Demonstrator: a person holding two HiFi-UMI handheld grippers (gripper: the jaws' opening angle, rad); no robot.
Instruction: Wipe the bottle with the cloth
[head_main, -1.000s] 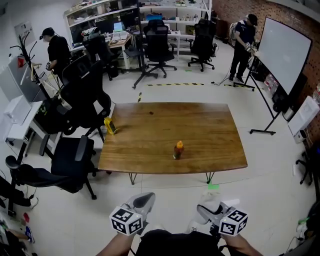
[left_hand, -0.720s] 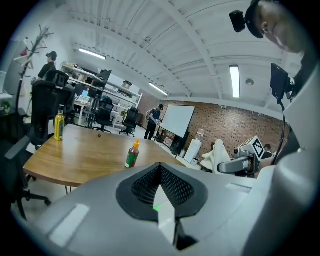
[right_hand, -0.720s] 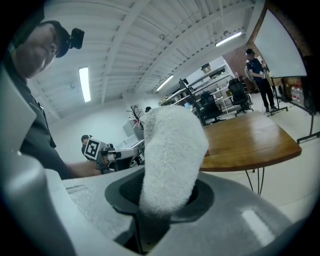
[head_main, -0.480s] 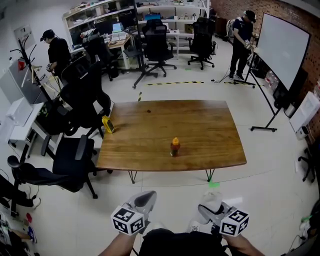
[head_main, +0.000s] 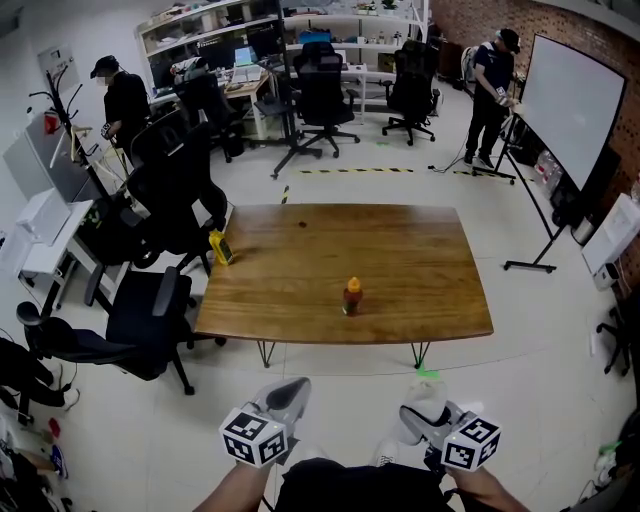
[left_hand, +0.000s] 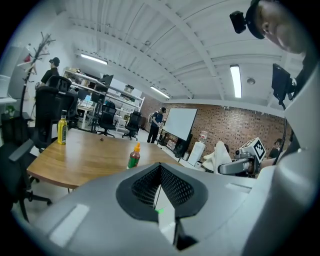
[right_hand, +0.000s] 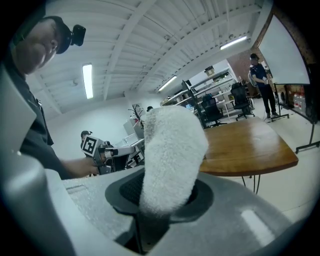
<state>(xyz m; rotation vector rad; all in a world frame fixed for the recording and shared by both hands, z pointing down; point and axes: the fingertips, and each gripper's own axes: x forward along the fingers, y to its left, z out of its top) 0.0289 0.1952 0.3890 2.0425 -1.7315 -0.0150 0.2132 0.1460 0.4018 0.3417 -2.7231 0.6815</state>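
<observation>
The bottle (head_main: 352, 296) stands near the wooden table's (head_main: 410, 250) front edge, well apart from the left gripper (head_main: 288, 395), jaws pressed together empty, and the right gripper (head_main: 422, 412) pinching the white cloth (right_hand: 172, 150); a yellow bottle (head_main: 219, 247) and an office chair (head_main: 140, 318) sit at the table's left edge.

Upright bottle (head_main: 352, 297) on table (head_main: 400, 255), white cloth (right_hand: 172, 155) gripped

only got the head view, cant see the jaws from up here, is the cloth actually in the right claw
Observer: Yes. A white fluffy cloth is clamped in the right claw and sticks up past its tips.
Operator: and the other one
Observer: The left claw is shut with nothing in it.
Operator: anything else i cant make out
Observer: The yellow object near the wooden table edge is a tall upright bottle of yellow liquid.
</observation>
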